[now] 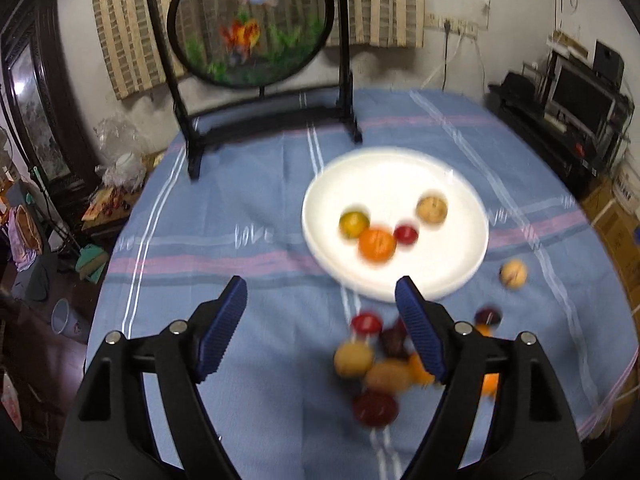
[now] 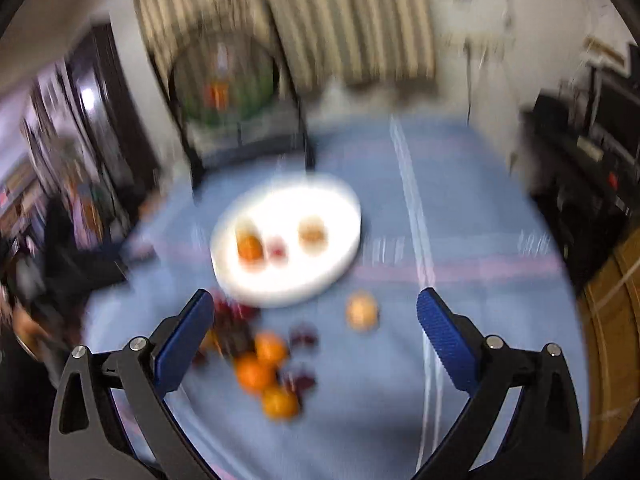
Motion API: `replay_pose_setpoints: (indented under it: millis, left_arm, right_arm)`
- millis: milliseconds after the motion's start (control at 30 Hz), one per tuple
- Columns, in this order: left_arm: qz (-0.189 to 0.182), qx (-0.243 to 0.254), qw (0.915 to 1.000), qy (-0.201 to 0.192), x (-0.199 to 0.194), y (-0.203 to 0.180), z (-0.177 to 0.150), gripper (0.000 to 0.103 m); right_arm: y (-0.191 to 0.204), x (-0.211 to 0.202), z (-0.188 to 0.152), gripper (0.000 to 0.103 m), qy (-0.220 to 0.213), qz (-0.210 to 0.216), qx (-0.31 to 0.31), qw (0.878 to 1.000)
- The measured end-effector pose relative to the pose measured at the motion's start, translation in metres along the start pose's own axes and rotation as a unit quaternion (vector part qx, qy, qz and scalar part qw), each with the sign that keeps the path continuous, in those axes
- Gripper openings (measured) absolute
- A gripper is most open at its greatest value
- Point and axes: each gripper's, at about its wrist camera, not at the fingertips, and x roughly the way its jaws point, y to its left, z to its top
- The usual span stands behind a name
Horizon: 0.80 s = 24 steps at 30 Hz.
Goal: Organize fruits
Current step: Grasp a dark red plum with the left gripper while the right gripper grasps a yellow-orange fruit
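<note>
A white plate (image 1: 460, 264) lies on the blue striped tablecloth (image 1: 240, 208). On it rest an orange (image 1: 376, 244), a green-yellow fruit (image 1: 353, 224), a small red fruit (image 1: 405, 234) and a tan fruit (image 1: 432, 209). A pile of several red, yellow and orange fruits (image 1: 376, 360) lies on the cloth in front of the plate, and one tan fruit (image 1: 513, 274) lies alone to the right. My left gripper (image 1: 322, 300) is open and empty above the cloth, short of the plate. The blurred right wrist view shows the plate (image 2: 344, 256), the fruit pile (image 2: 260, 364) and my right gripper (image 2: 316, 304), wide open and empty.
A black stand with a round goldfish panel (image 1: 250, 20) stands at the table's far end. A dark shelf with electronics (image 1: 568, 120) is to the right. Clutter covers the floor to the left (image 1: 48, 240).
</note>
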Motion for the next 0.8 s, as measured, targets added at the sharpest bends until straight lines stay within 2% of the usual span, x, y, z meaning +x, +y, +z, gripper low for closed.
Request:
replay_pose_setpoints:
  millis: [100,167,233,333,367,433,467,800]
  left_arm:
    - [-0.006,0.011,0.9993,0.035,0.008,0.001,-0.032,0.078]
    - [-0.015,0.008,0.9979,0.062,0.015,0.003,-0.051,0.078]
    - [-0.024,0.009,0.9960,0.086,0.021,0.002,-0.071,0.078]
    - [-0.033,0.014,0.9944,0.099,0.025,0.000,-0.086,0.078]
    - [-0.036,0.016,0.9939,0.102,0.026,-0.001,-0.089,0.078]
    - [-0.041,0.020,0.9932,0.107,0.029,-0.004,-0.091,0.078]
    - [-0.044,0.025,0.9928,0.109,0.033,-0.006,-0.091,0.078]
    - [-0.068,0.054,0.9879,0.128,0.066,-0.030,-0.092,0.078]
  right_arm:
    - [0.022,0.039,-0.050,0.091,0.097,0.002,-0.038,0.995]
    - [0.036,0.058,-0.075,0.086,0.139,-0.004,-0.076,0.987]
    - [0.047,0.066,-0.088,0.083,0.158,-0.002,-0.084,0.984]
    - [0.053,0.077,-0.095,0.082,0.172,0.009,-0.075,0.982]
    - [0.057,0.080,-0.096,0.078,0.172,0.006,-0.080,0.982]
    - [0.063,0.087,-0.096,0.051,0.184,0.001,-0.094,0.979]
    - [0.067,0.090,-0.098,0.044,0.193,-0.002,-0.105,0.976]
    - [0.058,0.077,-0.087,0.042,0.195,0.002,-0.072,0.978]
